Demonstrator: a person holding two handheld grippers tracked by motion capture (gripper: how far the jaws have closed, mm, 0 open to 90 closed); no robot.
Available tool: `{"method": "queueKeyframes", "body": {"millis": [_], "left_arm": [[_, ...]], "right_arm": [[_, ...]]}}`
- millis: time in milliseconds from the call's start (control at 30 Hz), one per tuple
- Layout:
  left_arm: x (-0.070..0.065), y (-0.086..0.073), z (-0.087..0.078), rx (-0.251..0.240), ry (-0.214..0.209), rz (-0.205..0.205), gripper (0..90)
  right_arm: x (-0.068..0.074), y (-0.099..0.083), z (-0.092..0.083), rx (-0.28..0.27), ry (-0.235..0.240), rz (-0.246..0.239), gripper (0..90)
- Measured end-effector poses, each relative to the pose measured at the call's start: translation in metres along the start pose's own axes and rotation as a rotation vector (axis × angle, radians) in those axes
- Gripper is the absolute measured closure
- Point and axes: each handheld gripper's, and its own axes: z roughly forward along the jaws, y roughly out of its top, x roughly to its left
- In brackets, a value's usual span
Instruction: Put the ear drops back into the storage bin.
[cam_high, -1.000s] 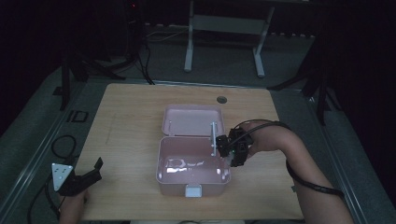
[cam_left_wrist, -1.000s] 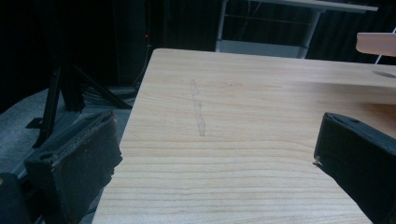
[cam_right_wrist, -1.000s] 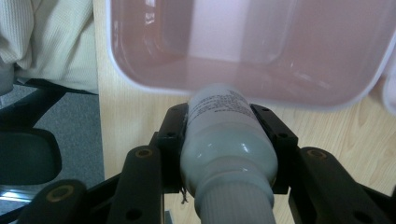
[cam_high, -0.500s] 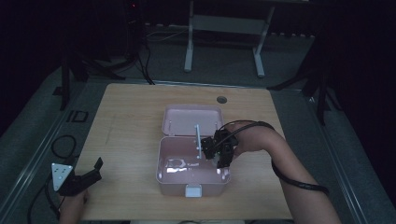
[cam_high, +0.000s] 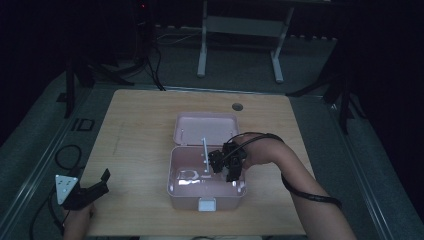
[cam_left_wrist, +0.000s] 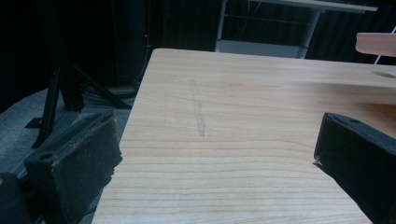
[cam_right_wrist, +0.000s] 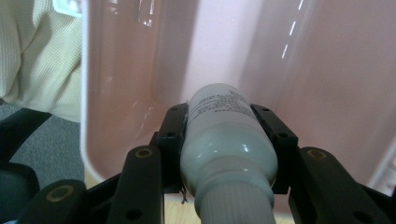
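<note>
1. One white bottle (cam_right_wrist: 227, 140) with a ribbed cap and small printed text is clamped between the jaws of the right gripper (cam_high: 225, 162).
2. The bottle is held over the open pink box (cam_high: 176, 186).
3. The left gripper (cam_high: 92, 187) is spread wide, empty, above the table (cam_high: 135, 135).

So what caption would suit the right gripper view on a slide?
The right gripper clamps a white bottle and points it into the open pink box.
</note>
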Motion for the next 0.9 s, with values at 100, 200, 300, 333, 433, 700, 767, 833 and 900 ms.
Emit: {"method": "queueKeyframes", "body": {"millis": [100, 200, 300, 333, 433, 700, 767, 833, 900], "left_arm": [[0.0, 0.0, 0.0, 0.0, 0.0, 0.003, 0.5], [0.0, 0.0, 0.0, 0.0, 0.0, 0.004, 0.5], [0.0, 0.0, 0.0, 0.001, 0.0, 0.005, 0.5], [0.0, 0.0, 0.0, 0.001, 0.0, 0.004, 0.4], [0.0, 0.0, 0.0, 0.0, 0.0, 0.004, 0.5], [0.0, 0.0, 0.0, 0.002, 0.001, 0.004, 0.5], [0.0, 0.0, 0.0, 0.002, 0.001, 0.004, 0.5], [0.0, 0.0, 0.0, 0.002, 0.001, 0.004, 0.5], [0.0, 0.0, 0.0, 0.003, 0.001, 0.003, 0.5]], "right_arm": [[0.0, 0.002, 0.008, 0.005, 0.01, -0.002, 59.6], [-0.001, 0.004, 0.018, 0.02, 0.012, -0.008, 59.6], [-0.001, 0.005, 0.029, 0.028, 0.023, -0.012, 59.5], [-0.001, 0.005, 0.033, 0.03, 0.03, -0.011, 59.6], [-0.002, 0.005, 0.042, 0.037, 0.042, -0.012, 59.5], [-0.003, 0.004, 0.061, 0.05, 0.053, -0.01, 59.5], [-0.003, 0.004, 0.066, 0.056, 0.056, -0.012, 59.5], [-0.003, 0.005, 0.07, 0.065, 0.055, -0.016, 59.5], [-0.003, 0.005, 0.073, 0.068, 0.052, -0.016, 59.5]]}}
